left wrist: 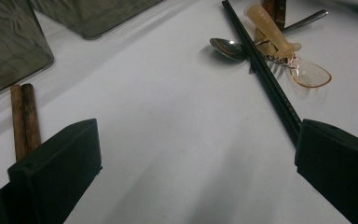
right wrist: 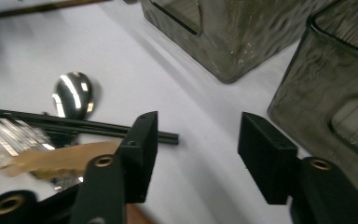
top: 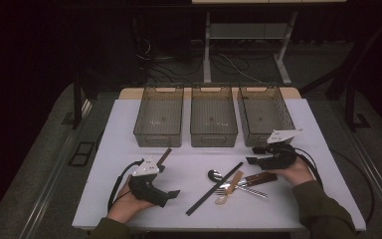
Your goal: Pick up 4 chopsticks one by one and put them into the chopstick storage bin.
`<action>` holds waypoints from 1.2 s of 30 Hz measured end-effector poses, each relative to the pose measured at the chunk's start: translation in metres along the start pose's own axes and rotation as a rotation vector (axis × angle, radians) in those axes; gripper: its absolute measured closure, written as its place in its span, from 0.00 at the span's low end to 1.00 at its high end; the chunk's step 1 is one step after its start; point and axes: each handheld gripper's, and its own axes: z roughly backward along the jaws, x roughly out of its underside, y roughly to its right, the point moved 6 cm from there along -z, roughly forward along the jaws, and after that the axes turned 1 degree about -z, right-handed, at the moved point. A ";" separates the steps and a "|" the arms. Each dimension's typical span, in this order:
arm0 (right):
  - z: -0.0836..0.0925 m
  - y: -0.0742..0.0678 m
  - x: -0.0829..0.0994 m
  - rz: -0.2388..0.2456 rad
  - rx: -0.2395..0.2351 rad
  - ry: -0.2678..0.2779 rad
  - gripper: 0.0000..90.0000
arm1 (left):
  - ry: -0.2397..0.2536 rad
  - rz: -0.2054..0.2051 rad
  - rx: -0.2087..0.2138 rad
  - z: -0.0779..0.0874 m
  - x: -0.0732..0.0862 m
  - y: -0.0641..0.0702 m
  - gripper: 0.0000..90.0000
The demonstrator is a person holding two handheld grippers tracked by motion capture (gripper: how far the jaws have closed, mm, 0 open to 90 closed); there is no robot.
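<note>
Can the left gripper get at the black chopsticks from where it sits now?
Probably yes. The left gripper has open, empty jaws, and bare table lies between it and the near end of the black chopsticks. Farther up, a translucent spoon lies across them.

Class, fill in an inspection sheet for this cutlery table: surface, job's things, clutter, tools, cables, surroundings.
Surface: white table, bare at its near left.
Job's things: black chopsticks lie diagonally; metal spoon, fork and translucent amber spoon piled beside them; brown chopsticks apart, near the left bin.
Clutter: brown-handled utensil in the pile, type unclear.
Tools: left tool open, nothing between its jaws; right tool open, empty, above the pile near the bins.
Cables: one trails from each tool; loose cables on the floor behind.
Surroundings: three empty smoky bins along the far edge; dark room, desk legs behind.
</note>
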 end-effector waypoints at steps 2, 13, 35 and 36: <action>0.005 -0.004 0.003 -0.013 0.010 0.014 0.40 | 0.001 -0.001 0.000 0.000 0.000 0.000 0.00; 0.028 -0.025 0.028 -0.043 0.124 0.088 0.24 | -0.012 -0.008 -0.002 -0.001 -0.001 0.001 0.00; 0.036 -0.041 0.054 -0.055 0.141 0.131 0.16 | -0.042 0.002 0.044 -0.010 -0.005 0.011 0.21; 0.036 -0.042 0.055 -0.054 0.139 0.128 0.16 | -0.039 0.002 0.047 -0.010 -0.006 0.013 0.23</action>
